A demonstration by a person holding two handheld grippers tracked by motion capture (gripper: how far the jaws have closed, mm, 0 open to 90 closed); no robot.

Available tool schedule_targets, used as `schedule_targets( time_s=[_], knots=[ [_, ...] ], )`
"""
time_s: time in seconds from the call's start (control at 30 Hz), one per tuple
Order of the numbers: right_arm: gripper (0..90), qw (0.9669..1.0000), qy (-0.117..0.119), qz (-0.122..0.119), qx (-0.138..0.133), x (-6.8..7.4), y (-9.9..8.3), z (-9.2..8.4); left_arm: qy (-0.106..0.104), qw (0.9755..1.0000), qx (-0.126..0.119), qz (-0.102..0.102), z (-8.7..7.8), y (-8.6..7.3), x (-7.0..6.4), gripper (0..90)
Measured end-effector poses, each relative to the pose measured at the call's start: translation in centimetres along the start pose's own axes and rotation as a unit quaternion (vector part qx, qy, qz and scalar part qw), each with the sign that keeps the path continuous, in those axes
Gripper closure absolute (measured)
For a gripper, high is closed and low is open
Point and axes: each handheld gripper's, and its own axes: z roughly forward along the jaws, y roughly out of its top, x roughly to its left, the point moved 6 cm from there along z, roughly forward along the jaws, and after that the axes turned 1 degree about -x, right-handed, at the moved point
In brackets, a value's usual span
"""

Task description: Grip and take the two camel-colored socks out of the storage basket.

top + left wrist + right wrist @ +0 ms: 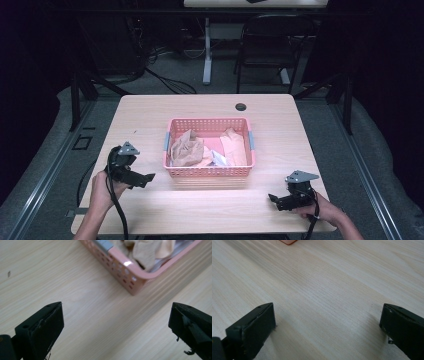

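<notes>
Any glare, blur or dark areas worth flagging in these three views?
High view: table well lit, surroundings nearly black. Left gripper view: small glare spot on the pink basket rim, cloths inside soft. Right gripper view: wood grain sharp, soft shadows beside both jaws.

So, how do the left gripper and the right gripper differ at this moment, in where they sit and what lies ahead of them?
The left gripper is close to the pink basket's front-left corner; the right gripper sits nearer the table's front edge, farther from the basket. The left gripper view shows the basket corner and crumpled cloth ahead; the right gripper view shows mostly bare wood. Both are open, holding nothing, each pointing inward.
</notes>
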Motion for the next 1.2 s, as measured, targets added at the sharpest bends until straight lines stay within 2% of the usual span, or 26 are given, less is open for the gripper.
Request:
schedule_targets(
  time_s=[0.2, 0.37, 0.5, 0.57, 0.6, 0.77, 0.93, 1.2],
  knots=[
    [0.0, 1.0000, 0.000, 0.000, 0.000, 0.0, 0.0, 0.0, -0.015, 0.9995, 0.002, 0.028, -0.1, 2.8, -0.7, 0.0],
    [0.0, 1.0000, 0.000, 0.000, 0.000, 0.0, 0.0, 0.0, -0.026, 0.9984, 0.020, 0.046, 0.1, 4.9, -1.2, 0.0],
    [0.0, 1.0000, 0.000, 0.000, 0.000, 0.0, 0.0, 0.0, -0.031, 0.9974, 0.029, 0.058, 0.6, 6.5, -1.4, 0.0],
    [0.0, 1.0000, 0.000, 0.000, 0.000, 0.0, 0.0, 0.0, -0.026, 0.9968, 0.033, 0.067, 1.2, 7.2, -1.7, 0.0],
    [0.0, 1.0000, 0.000, 0.000, 0.000, 0.0, 0.0, 0.0, -0.032, 0.9961, 0.040, 0.072, 1.5, 7.6, -1.9, 0.0],
    [0.0, 1.0000, 0.000, 0.000, 0.000, 0.0, 0.0, 0.0, -0.038, 0.9942, 0.055, 0.084, 3.2, 8.8, -2.6, 0.0],
    [0.0, 1.0000, 0.000, 0.000, 0.000, 0.0, 0.0, 0.0, -0.068, 0.9924, 0.066, 0.079, 4.8, 9.5, -3.0, 0.0],
    [0.0, 1.0000, 0.000, 0.000, 0.000, 0.0, 0.0, 0.0, -0.068, 0.9906, 0.081, 0.087, 7.1, 10.2, -3.6, 1.3]
  ],
)
